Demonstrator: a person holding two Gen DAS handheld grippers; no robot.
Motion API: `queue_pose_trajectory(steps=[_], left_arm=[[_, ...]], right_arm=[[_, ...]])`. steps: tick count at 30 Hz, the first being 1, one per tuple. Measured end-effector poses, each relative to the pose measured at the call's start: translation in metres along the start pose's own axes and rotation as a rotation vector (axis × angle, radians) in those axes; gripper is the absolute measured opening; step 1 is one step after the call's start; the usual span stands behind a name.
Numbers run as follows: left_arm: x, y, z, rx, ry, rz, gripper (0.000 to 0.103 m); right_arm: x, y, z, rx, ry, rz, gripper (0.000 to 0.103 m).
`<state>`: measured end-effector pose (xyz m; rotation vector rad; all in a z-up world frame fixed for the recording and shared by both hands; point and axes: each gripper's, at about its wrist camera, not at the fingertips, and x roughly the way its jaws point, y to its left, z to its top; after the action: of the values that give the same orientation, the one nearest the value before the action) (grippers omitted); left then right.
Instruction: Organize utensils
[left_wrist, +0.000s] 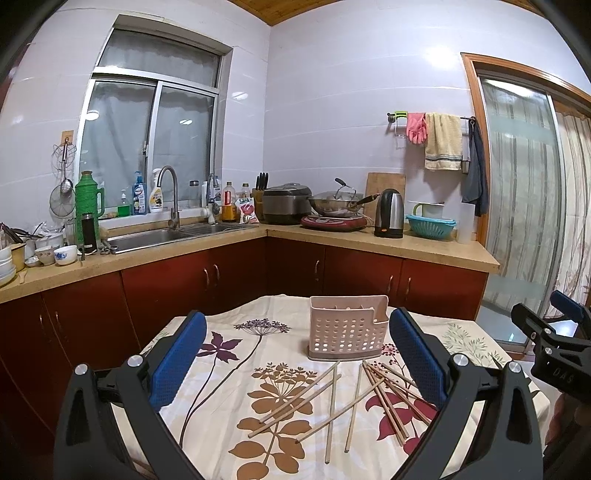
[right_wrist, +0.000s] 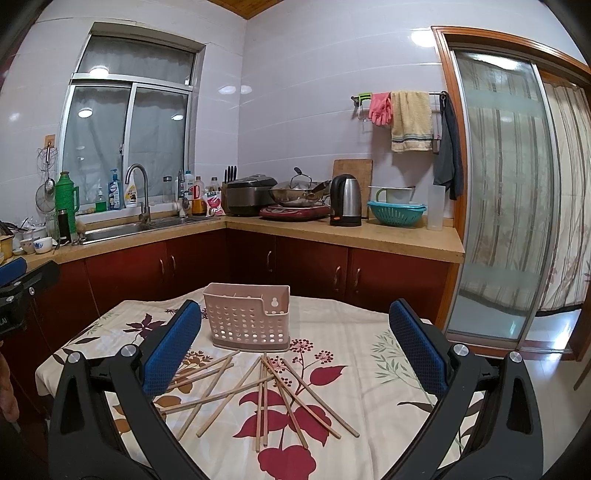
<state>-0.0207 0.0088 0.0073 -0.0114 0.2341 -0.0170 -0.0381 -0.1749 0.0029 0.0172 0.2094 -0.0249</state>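
Observation:
Several wooden chopsticks (left_wrist: 354, 398) lie scattered on a floral tablecloth (left_wrist: 229, 373), just in front of a pink perforated utensil holder (left_wrist: 347, 326) that stands upright. My left gripper (left_wrist: 295, 354) is open and empty, held above the table with the chopsticks between its blue pads. The right gripper shows at the right edge of the left wrist view (left_wrist: 554, 332). In the right wrist view my right gripper (right_wrist: 295, 347) is open and empty above the chopsticks (right_wrist: 266, 395), with the holder (right_wrist: 247, 315) beyond them, left of centre. The left gripper (right_wrist: 14, 291) shows at the left edge.
Beyond the table runs an L-shaped counter (left_wrist: 369, 240) with red cabinets, a sink (left_wrist: 155, 236), a kettle (left_wrist: 389, 214), a wok (left_wrist: 336, 203) and a teal colander (left_wrist: 430, 225). A sliding glass door (right_wrist: 509, 192) is at the right. The table's far edge is just behind the holder.

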Motion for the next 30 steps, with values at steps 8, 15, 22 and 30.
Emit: queue_pose_trajectory(steps=[8,15,22,30], left_arm=[[-0.0005,-0.0002,0.0000,-0.001,-0.002,0.003,0.097],[-0.0018,0.0017,0.0001,-0.003,-0.004,0.004,0.097],[-0.0019,0.0017,-0.0002,-0.004,-0.003,0.005,0.097],[-0.0019,0.0019,0.0004,-0.003,-0.003,0.004,0.097]], right_arm=[[0.0003,0.0004,-0.0010,0.000,0.001,0.001,0.099],[0.0003,0.0013,-0.0011,-0.001,0.000,0.000,0.099],[0.0001,0.0023,-0.0020,-0.002,0.000,-0.001,0.099],[0.0004,0.0025,-0.0019,-0.002,0.000,-0.001,0.099]])
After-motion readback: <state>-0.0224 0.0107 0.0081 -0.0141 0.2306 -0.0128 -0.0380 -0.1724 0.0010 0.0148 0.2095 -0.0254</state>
